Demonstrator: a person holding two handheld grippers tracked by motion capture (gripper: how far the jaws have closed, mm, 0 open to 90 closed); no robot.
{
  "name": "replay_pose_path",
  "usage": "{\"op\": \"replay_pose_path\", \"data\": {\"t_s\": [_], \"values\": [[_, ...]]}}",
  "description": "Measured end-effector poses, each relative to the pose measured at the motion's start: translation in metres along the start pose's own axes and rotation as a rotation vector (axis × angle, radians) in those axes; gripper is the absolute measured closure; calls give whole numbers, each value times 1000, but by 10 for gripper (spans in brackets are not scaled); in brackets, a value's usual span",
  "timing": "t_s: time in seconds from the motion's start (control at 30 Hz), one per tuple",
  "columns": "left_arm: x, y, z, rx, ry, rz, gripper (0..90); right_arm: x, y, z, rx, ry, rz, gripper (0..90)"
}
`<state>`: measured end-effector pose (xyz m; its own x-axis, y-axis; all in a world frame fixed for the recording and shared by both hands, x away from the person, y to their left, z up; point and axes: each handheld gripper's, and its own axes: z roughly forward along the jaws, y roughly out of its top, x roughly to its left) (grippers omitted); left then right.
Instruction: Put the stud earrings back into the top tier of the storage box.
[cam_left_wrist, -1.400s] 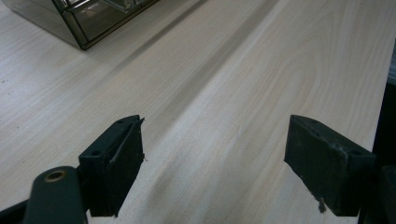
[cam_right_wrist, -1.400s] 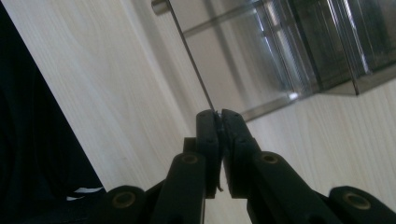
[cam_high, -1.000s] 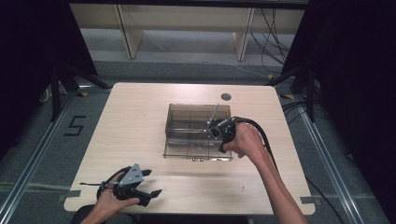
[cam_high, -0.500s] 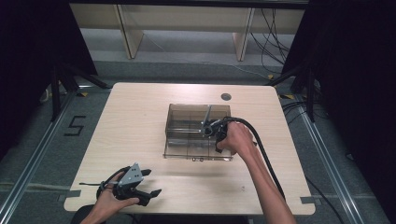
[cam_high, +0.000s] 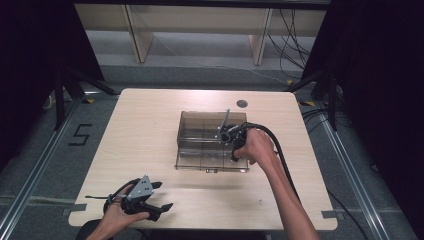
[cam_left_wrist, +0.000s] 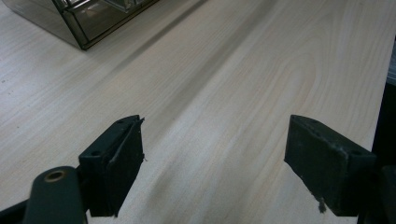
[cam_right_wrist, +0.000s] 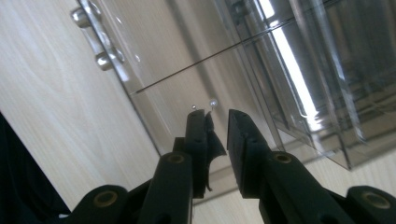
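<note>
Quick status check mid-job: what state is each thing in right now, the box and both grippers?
Clear smoked box: lying on the table, its front panel with the metal handle looks shut.
Right gripper: over the box, jaws a narrow gap apart, just been opening, nothing between them.
Left gripper: jaws wide open, holding nothing, low over bare table near the front edge.

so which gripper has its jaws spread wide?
The left gripper, near the table's front edge, nothing between its jaws. The right gripper, over the clear box, shows a narrow gap.
</note>
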<state>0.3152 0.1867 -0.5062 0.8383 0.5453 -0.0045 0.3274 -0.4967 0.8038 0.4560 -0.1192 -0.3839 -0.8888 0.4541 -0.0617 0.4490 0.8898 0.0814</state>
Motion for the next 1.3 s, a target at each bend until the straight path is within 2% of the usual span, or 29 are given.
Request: {"op": "replay_pose_path", "data": {"t_s": [0.03,0.1,0.13,0.2,0.3,0.37,0.47,0.5,0.53,0.57,0.6,0.63,0.67,0.73,0.77,0.87,0.93,0.97,1.0,1.07,1.1,1.17,1.2,1.23,1.27,1.3], "values": [[-1,0,0,1,-1,-14,190,0,-4,-4,-19,-1,-2,778],[-1,0,0,5,3,-5,190,1,-11,-11,-34,-15,4,763],[-1,0,0,5,3,-5,190,2,-14,-14,-24,-17,17,759],[-1,-1,0,-6,1,-20,190,4,-24,-20,-71,1,26,758],[-1,-1,0,1,2,-12,190,9,-39,-27,-94,-3,32,754],[-1,-1,0,2,5,-12,190,12,-50,-29,-106,-5,23,752],[-1,-1,1,-2,-2,10,190,20,-70,-31,-112,-5,50,753],[-2,-1,2,-3,4,-12,190,22,-76,-31,-118,-5,52,753],[-2,-1,2,-3,4,-9,190,23,-82,-30,-117,-5,49,752],[1,0,1,9,1,26,190,27,-88,-29,-133,-20,75,753],[-1,0,2,-7,4,-3,190,28,-95,-28,-146,-22,66,753],[-1,0,2,-7,4,-3,190,28,-95,-28,-146,-22,66,753],[-1,0,2,-5,0,6,190,32,-105,-26,-139,-24,79,754],[-1,-1,2,-12,0,9,190,33,-109,-23,-139,-16,69,754],[-1,-1,2,-12,1,5,190,36,-116,-19,-122,-19,83,754],[-1,0,2,-9,6,9,190,37,-122,-14,-117,-26,80,754],[-2,-1,2,-6,-2,-14,190,40,-128,-4,-99,-15,77,755],[-1,0,2,-9,-1,4,190,42,-129,0,-92,-16,83,755],[-1,0,2,-9,-1,4,190,42,-129,0,-92,-16,83,755],[0,0,1,-4,0,13,189,44,-130,14,-79,-11,87,756],[-2,-1,2,-4,-5,-17,189,44,-130,18,-76,-8,84,757],[0,0,0,9,-2,21,190,43,-130,24,-49,10,73,757],[0,0,0,9,-2,21,189,43,-130,24,-49,10,73,757],[-1,0,1,-4,-2,-1,189,43,-131,31,-54,12,73,760],[1,0,0,9,-4,22,190,46,-132,35,-68,-1,100,760],[-1,0,1,-6,3,13,190,46,-132,37,-67,-1,94,760]]}}
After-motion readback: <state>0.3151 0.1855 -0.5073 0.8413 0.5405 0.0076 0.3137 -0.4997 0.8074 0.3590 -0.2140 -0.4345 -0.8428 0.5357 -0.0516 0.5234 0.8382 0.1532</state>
